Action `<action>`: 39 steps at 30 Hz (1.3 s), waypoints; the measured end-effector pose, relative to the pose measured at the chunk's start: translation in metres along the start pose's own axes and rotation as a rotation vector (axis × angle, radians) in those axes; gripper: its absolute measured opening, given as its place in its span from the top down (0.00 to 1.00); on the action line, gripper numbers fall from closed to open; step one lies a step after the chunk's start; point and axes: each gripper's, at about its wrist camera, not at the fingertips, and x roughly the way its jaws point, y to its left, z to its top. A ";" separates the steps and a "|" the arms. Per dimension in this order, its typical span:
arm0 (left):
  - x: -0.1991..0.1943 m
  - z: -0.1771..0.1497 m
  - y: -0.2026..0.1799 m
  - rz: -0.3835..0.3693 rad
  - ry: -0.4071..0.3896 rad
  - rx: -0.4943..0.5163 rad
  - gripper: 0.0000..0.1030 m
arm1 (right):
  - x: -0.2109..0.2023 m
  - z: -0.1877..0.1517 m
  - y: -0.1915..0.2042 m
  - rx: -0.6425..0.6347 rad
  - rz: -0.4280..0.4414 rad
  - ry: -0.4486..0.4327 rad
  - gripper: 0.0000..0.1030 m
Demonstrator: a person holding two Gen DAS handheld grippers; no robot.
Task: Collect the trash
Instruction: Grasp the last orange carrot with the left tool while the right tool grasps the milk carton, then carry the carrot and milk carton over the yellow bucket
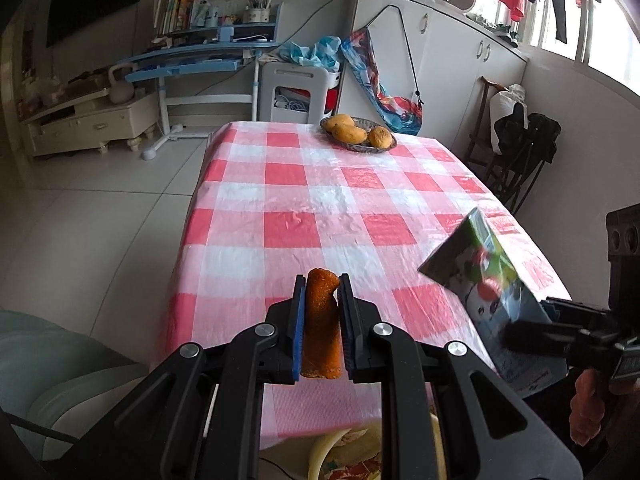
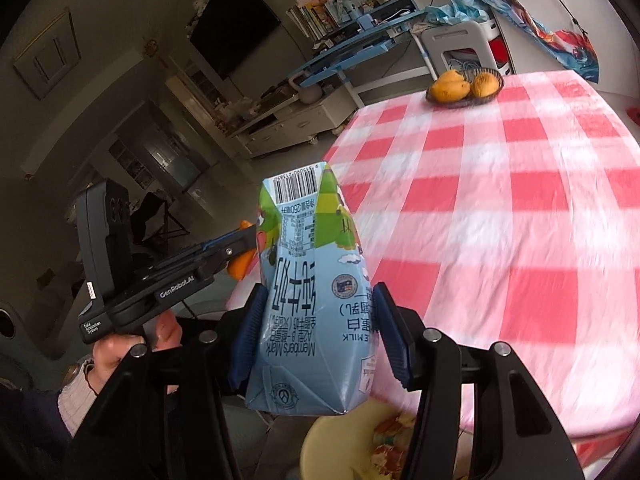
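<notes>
The yellow bin point(image 2: 344, 436) is sitting low against the near edge of the checked table point(image 1: 304, 200), and both pieces of trash are hanging just above and short of it, so the coming drop is turning on getting each one over the bin's mouth. The left gripper point(image 1: 322, 320) is clamping one orange peel point(image 1: 320, 320), its long axis running along the fingers, and is sitting to the left of the bin. The right gripper point(image 2: 320, 332) is squeezing one milk carton point(image 2: 308, 300), long axis pointing away along the fingers, its base nearly over the bin's rim, so the right hand is looking nearer. Far across the table from the bin, one basket point(image 1: 358, 138) is holding three mangoes
</notes>
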 end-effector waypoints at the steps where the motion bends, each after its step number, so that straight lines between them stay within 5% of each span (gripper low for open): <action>1: -0.002 -0.001 0.000 -0.001 -0.001 0.000 0.85 | 0.000 -0.003 0.001 0.003 0.001 0.003 0.48; 22: -0.035 -0.037 -0.015 -0.019 0.009 0.021 0.85 | -0.007 -0.062 0.027 -0.006 0.004 0.089 0.48; 39: -0.054 -0.064 -0.035 -0.052 0.036 0.065 0.85 | -0.010 -0.099 0.032 0.022 -0.073 0.172 0.48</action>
